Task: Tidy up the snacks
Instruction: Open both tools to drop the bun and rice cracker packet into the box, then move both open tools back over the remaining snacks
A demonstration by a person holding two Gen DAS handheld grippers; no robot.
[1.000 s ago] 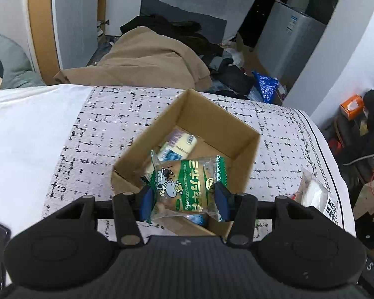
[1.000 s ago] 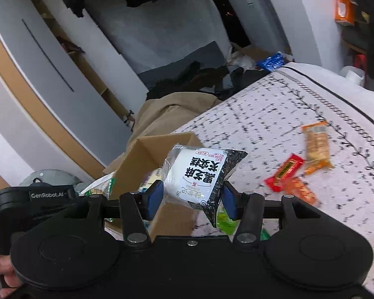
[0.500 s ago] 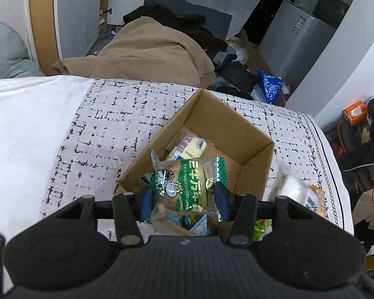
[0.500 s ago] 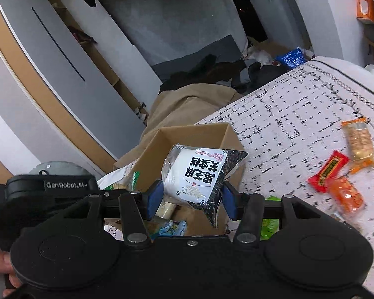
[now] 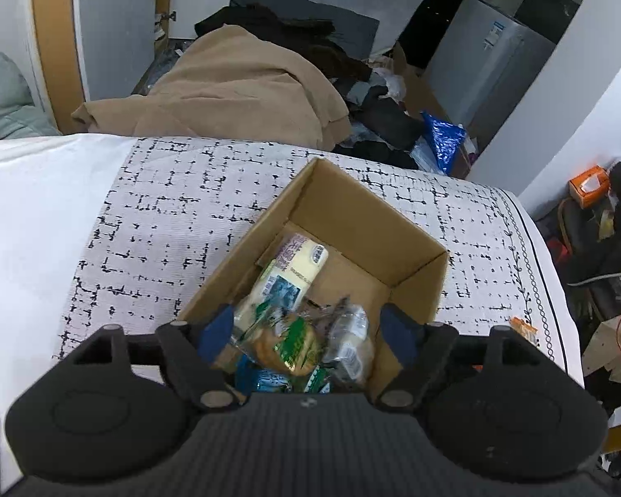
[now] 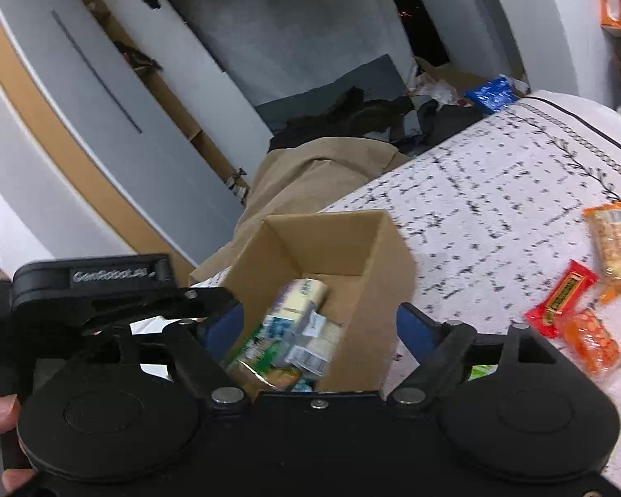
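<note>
The bed [image 5: 194, 207], covered with a white blanket with black marks, carried everything, and on it stood the open cardboard box [image 5: 364, 215], seen also from the right side [image 6: 376, 256]. One second before, each claw was pinching a packet above this box: the left one a green bread packet with a cow on it, the right one a white and black packet. At this moment both packets were out of the claws and lay in the near end of the box, the green packet [image 5: 287, 341] beside the white and black one [image 5: 347, 339], on top of the snacks that were there already, such as the pale yellow packet [image 5: 300, 263] further in. The left claw [image 5: 306, 331] was spread wide with nothing between its blue pads, and the right claw [image 6: 316, 329] was spread wide too and carried nothing. The pictures were a little blurred there, so I could not tell if the packets had already settled. For the task this meant, in my judgement, two more snacks put away. Some snacks were not yet in the box: on the blanket to the right lay a tan bar [image 6: 614, 240], a red packet [image 6: 561, 300] and an orange packet [image 6: 592, 341], close together and well apart from the box.
</note>
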